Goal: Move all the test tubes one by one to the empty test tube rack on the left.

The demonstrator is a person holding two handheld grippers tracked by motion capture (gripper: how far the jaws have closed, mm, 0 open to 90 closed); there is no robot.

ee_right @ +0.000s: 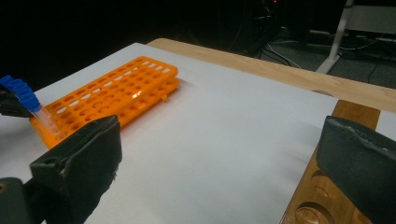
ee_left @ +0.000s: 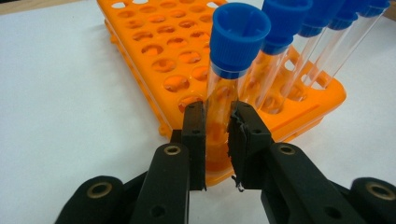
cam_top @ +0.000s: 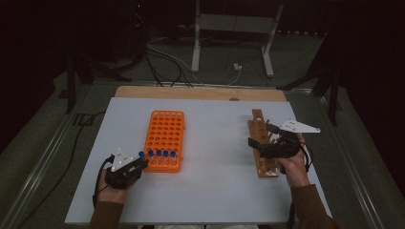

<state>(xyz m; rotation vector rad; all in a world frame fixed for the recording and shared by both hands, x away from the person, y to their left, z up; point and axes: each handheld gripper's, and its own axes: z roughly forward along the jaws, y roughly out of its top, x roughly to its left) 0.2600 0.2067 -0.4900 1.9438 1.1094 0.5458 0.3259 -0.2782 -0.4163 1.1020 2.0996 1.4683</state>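
High view first: the largest risk is judged to lie with the orange rack [cam_top: 164, 140], which rests loose on the desk [cam_top: 215, 191]. If the tube [ee_left: 229, 74] clamped by the left tongs [cam_top: 138, 164] were pulled at a slant instead of straight up, the rack could be dragged or tipped, and the neighbouring blue-capped tubes [ee_left: 299, 51] in the same near row could be knocked. In the left gripper view the jaws are seen closed on the clear body of that tube, below its blue cap [ee_left: 239, 37], with its lower end still seated in the corner hole of the rack. The body is smooth and round, so a slip in the grip is thought possible. The neighbours stand just beside it, and a sideways swing could strike them.

The right tongs [cam_top: 260, 143] are seen open, holding nothing, poised over the wooden rack [cam_top: 261, 143] at the right of the desk. A hand-over or placement there could go wrong if a tube were brought in tilted against a hole.

The desk is covered by a pale sheet, with a wooden edge [cam_top: 200, 92] showing at the far side. Beyond it, a dark room is seen, with cables [cam_top: 167, 62] on the floor and the white legs of a stand [cam_top: 229, 43].
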